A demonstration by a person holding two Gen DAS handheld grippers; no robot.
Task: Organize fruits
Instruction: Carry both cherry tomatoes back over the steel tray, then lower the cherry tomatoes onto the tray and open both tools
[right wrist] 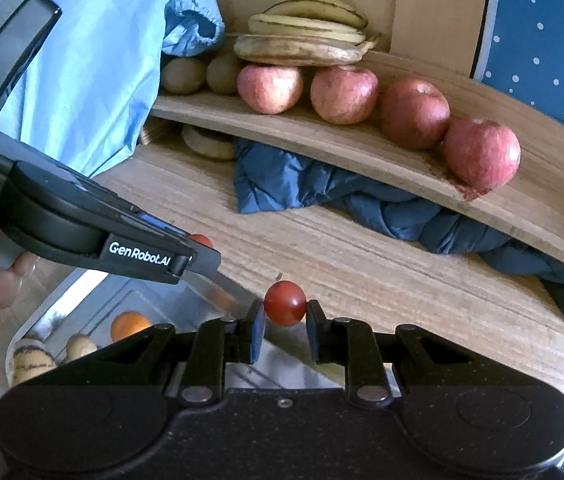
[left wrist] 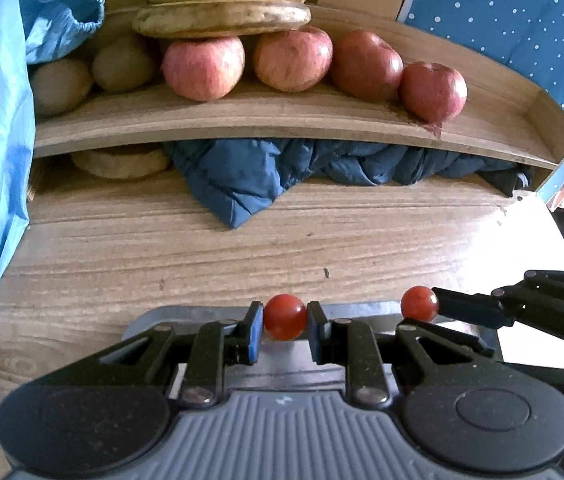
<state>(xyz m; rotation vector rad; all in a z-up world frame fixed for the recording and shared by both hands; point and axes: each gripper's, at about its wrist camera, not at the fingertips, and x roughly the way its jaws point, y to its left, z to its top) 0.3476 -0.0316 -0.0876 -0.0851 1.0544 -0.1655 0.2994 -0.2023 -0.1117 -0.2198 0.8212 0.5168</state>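
I clamp left gripper [left wrist: 285, 318] on cherry tomato [left wrist: 285, 317], right gripper [right wrist: 285, 305] on second tomato [right wrist: 285, 304]; shelf [left wrist: 241, 118] at 12 o'clock, fruit sorted by kind, so tomatoes likely go beside apples [left wrist: 203, 67].

Wooden shelf [left wrist: 265, 118] up top, curved along its front edge — four red apples [left wrist: 293, 59] in a row on its board, two brown kiwis [left wrist: 123, 63] just left of them, and bananas [left wrist: 221, 8] resting on the leftmost apples. Below the shelf, the wooden table [left wrist: 141, 248] — a dark blue quilted jacket [left wrist: 265, 168] spills out from under it, a pale round fruit [left wrist: 121, 162] tucked just left of the jacket.
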